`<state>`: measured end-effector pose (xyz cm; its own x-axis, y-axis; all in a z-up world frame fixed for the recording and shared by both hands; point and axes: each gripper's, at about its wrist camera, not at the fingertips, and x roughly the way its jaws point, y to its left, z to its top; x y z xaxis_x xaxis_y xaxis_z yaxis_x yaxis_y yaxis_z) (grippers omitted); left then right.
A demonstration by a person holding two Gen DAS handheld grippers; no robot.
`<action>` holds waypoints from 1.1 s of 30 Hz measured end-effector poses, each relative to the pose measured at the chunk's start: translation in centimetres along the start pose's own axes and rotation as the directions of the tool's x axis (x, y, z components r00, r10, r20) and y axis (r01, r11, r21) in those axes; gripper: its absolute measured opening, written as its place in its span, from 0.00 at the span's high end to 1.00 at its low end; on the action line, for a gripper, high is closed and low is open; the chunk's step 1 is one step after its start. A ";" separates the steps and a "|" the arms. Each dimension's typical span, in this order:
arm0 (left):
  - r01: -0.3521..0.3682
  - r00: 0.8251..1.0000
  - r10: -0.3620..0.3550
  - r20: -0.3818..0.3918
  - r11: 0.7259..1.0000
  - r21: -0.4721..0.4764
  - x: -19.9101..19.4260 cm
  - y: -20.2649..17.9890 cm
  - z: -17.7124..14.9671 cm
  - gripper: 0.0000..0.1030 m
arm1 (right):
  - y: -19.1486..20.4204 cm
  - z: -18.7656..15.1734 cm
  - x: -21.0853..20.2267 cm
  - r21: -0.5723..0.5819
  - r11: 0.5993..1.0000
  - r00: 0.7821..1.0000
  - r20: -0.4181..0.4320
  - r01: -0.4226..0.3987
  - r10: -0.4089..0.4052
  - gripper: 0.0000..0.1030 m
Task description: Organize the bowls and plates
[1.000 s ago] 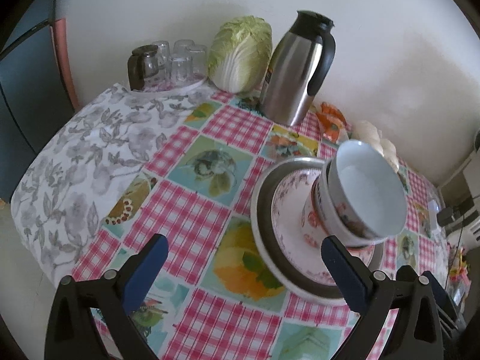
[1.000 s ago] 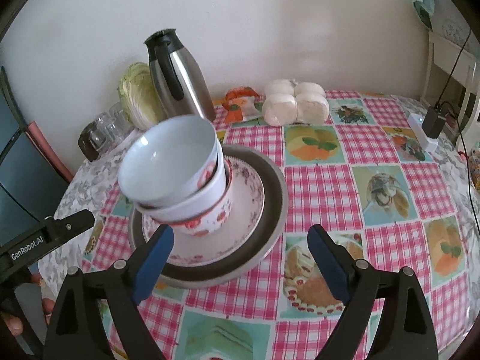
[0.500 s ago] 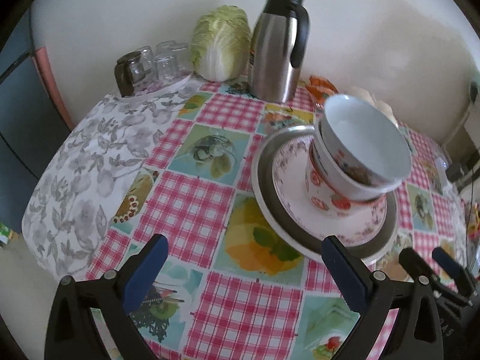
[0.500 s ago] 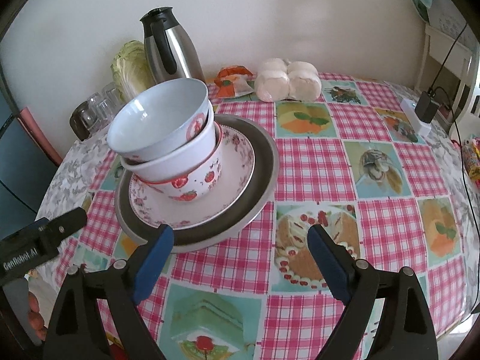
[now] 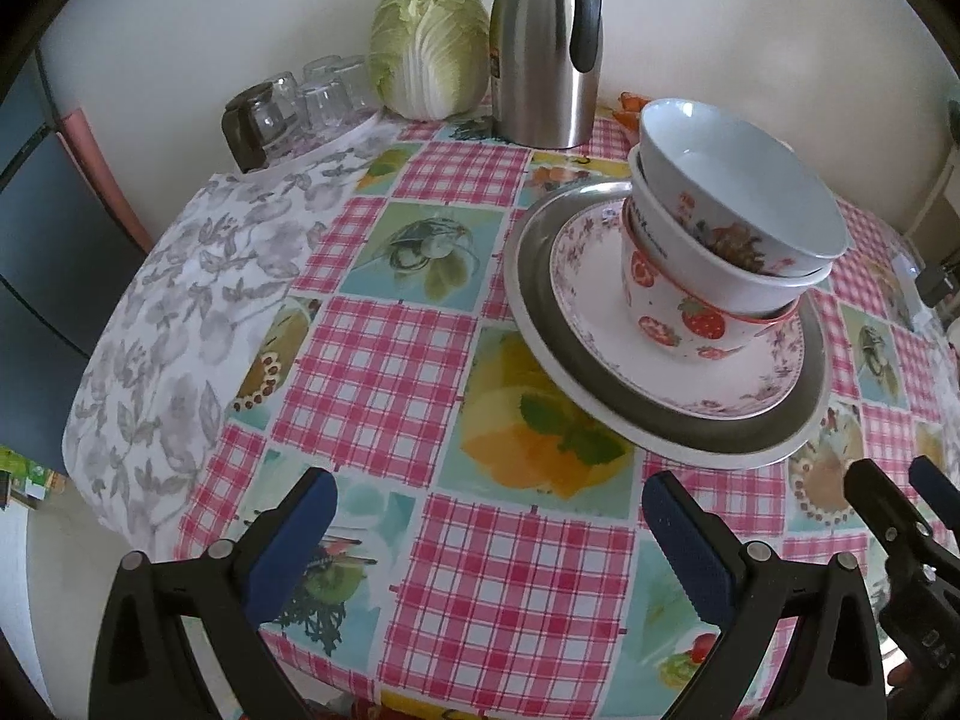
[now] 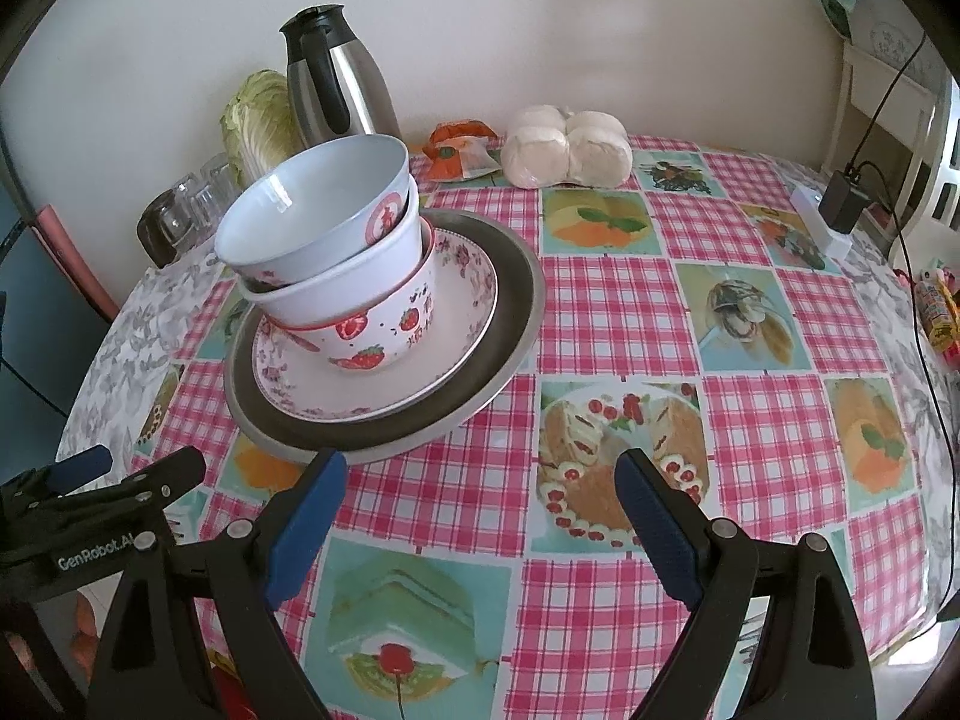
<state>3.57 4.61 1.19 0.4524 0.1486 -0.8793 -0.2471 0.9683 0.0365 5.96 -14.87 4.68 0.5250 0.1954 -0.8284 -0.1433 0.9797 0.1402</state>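
Nearest, the left gripper (image 5: 489, 534) and right gripper (image 6: 480, 510) both hover over the checked tablecloth (image 6: 606, 312) with jaws spread wide, holding nothing. Just beyond sits a grey plate (image 6: 510, 324) carrying a floral plate (image 6: 462, 324) and three nested, tilted bowls (image 6: 336, 240). Behind stand a steel jug (image 6: 342, 90) and a cabbage (image 5: 429, 45).

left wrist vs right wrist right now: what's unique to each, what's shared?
Left wrist only: grey floral cloth over the table's edge. Right wrist only: bagged buns, a charger on its cable. Both: bowl stack on the nested plates, thermos, cabbage, glasses, and both open, empty tongs: left, right.
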 end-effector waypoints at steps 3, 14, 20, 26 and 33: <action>-0.002 1.000 0.002 -0.001 1.000 0.005 0.0 0.0 -0.1 0.00 | -0.1 0.0 0.0 0.002 1.000 1.000 -0.001 0.004 -0.004 0.11; -0.002 0.999 0.001 0.039 1.000 0.028 -0.8 -0.5 0.0 0.00 | -0.5 0.1 0.0 0.011 1.000 1.000 -0.004 0.010 -0.010 0.11; -0.005 0.998 0.002 0.064 0.999 0.042 -1.2 -0.8 0.1 0.00 | -0.5 0.2 -0.1 0.006 1.000 1.000 -0.005 0.012 -0.012 0.11; -0.009 0.997 0.007 0.076 0.999 0.033 -1.3 -0.8 0.2 0.00 | -0.4 0.4 0.0 0.008 1.000 1.000 -0.002 0.010 -0.010 0.11; 0.000 0.996 -0.002 0.085 1.000 0.017 -1.4 -0.5 0.3 0.00 | -0.4 0.4 0.2 0.008 1.000 1.000 -0.009 0.012 -0.012 0.11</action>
<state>3.32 3.97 2.53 0.5237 0.1633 -0.8361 -0.2321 0.9717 0.0444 6.45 -15.21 4.66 0.5187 0.1835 -0.8350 -0.1301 0.9823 0.1351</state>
